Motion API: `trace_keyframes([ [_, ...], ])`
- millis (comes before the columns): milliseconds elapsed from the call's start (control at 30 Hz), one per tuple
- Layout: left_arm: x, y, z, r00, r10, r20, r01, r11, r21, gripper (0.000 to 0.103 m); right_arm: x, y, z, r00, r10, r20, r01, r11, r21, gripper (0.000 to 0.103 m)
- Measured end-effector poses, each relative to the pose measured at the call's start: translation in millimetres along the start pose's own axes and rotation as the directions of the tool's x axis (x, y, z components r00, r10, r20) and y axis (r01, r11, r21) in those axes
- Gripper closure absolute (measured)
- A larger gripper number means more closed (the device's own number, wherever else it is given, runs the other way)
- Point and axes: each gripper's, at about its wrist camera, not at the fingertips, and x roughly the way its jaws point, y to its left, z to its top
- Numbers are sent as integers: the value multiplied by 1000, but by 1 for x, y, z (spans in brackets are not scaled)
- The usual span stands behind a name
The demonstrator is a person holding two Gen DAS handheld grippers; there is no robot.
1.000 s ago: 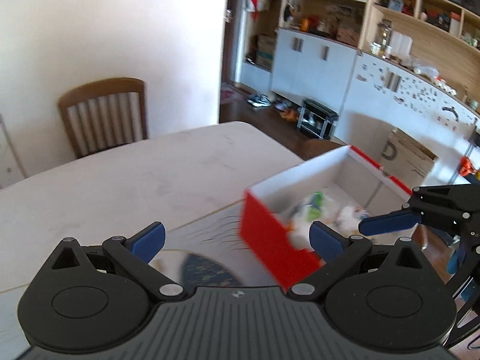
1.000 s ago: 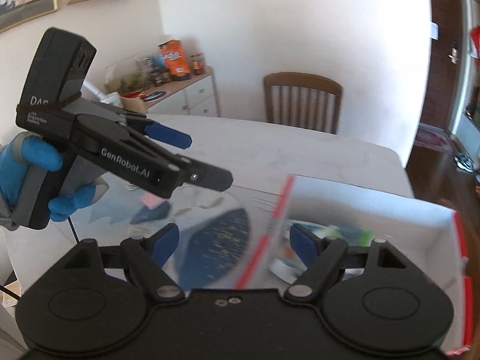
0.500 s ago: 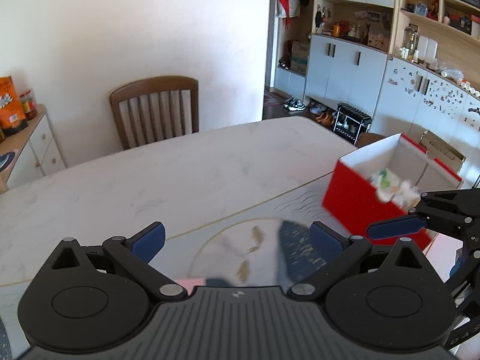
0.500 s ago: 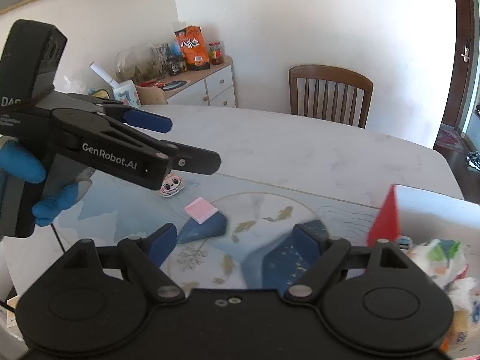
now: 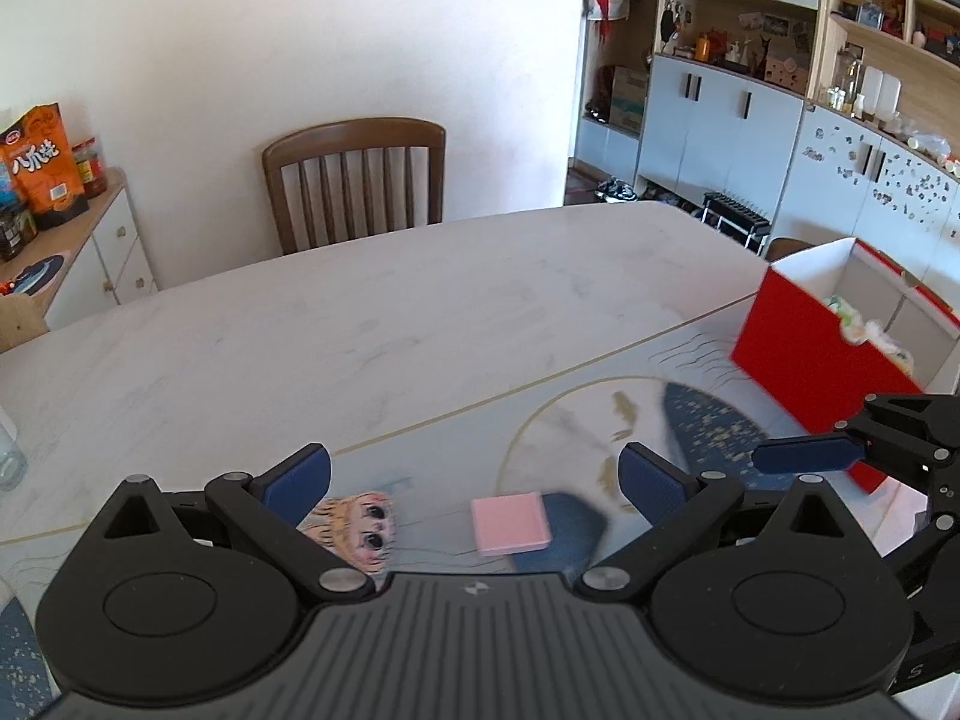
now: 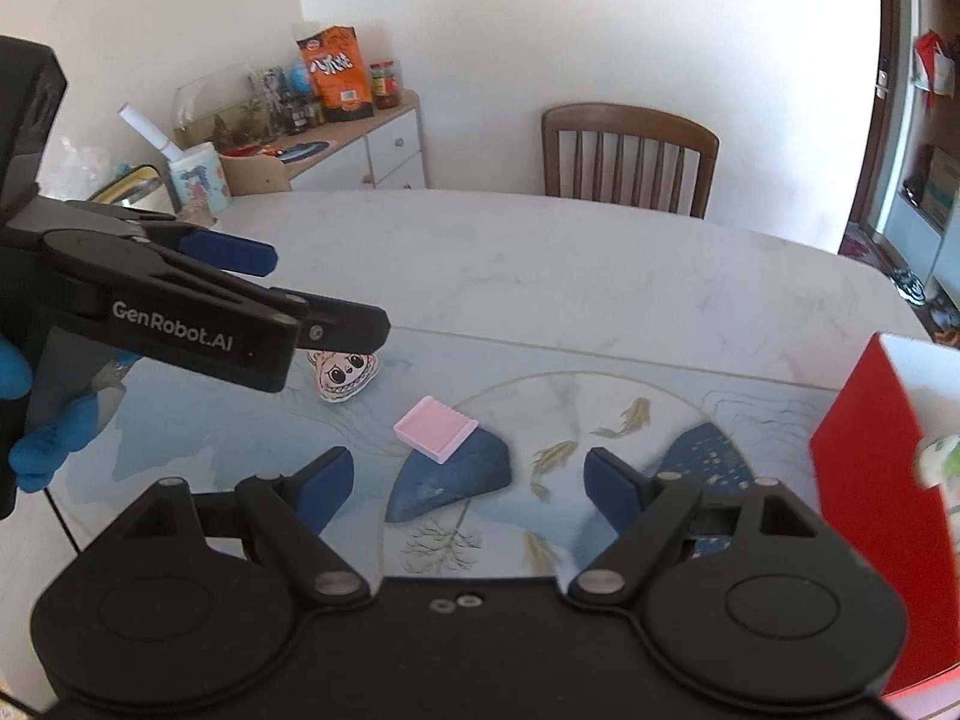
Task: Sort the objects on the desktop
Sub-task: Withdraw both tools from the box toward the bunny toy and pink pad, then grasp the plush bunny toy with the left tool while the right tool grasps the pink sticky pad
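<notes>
One white marble-patterned table [image 5: 372,324], carrying one pale blue printed mat [image 6: 600,384] with fish and rock motifs.

One pink ridged square item [image 6: 436,427], flat on the mat, partly over a dark blue rock print; seen also in the left wrist view [image 5: 510,523], between the spread fingers but untouched.

One small cartoon-face figure [image 6: 343,373], striped edge, lying on the mat just left of the pink item; apart from it, not touching. Partly hidden by the left finger in the left wrist view [image 5: 358,528].

One red box [image 5: 822,354], white inside, open at the top, standing at the right end of the mat; contents pale and crumpled, with some green, too blurred to count or identify.

One wooden chair [image 6: 627,159] at the far side of the table. One low white cabinet [image 6: 372,150] against the wall, bearing one orange snack bag [image 6: 336,75] and several jars, number unclear.

Left gripper [image 5: 474,474]: jaws spread wide, nothing between the pads, nothing touched; held above the mat over the figure and pink item. Held by a hand in a blue glove [image 6: 36,438].

Right gripper [image 6: 465,477]: jaws wide apart, empty, clear of the mat; pink item just beyond the fingertips, red box at its right.
</notes>
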Motion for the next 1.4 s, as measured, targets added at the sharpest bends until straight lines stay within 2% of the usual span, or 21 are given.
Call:
trace_keyframes([
  [300, 20, 34, -18, 999, 30, -29, -30, 1000, -5, 0, 37, 28, -4, 998, -66, -16, 66, 997, 31, 19],
  [667, 55, 65, -35, 994, 42, -99, -46, 998, -33, 1, 82, 41, -3, 994, -86, -63, 91, 993, 75, 22],
  [967, 78, 72, -38, 992, 34, -122, -39, 998, -41, 1, 112, 39, -2, 989, -113, -96, 121, 989, 83, 32],
  [1067, 83, 75, -37, 991, 31, -130, -38, 998, -51, 4, 120, 41, 0, 989, -112, -98, 121, 988, 95, 32],
  [1233, 90, 77, -39, 989, 31, -143, -42, 997, -69, 6, 132, 37, 4, 986, -128, -102, 143, 978, 153, 39],
  [1400, 96, 78, -43, 988, 29, -154, -41, 996, -75, 11, 137, 40, 5, 983, -154, -95, 166, 978, 129, 43],
])
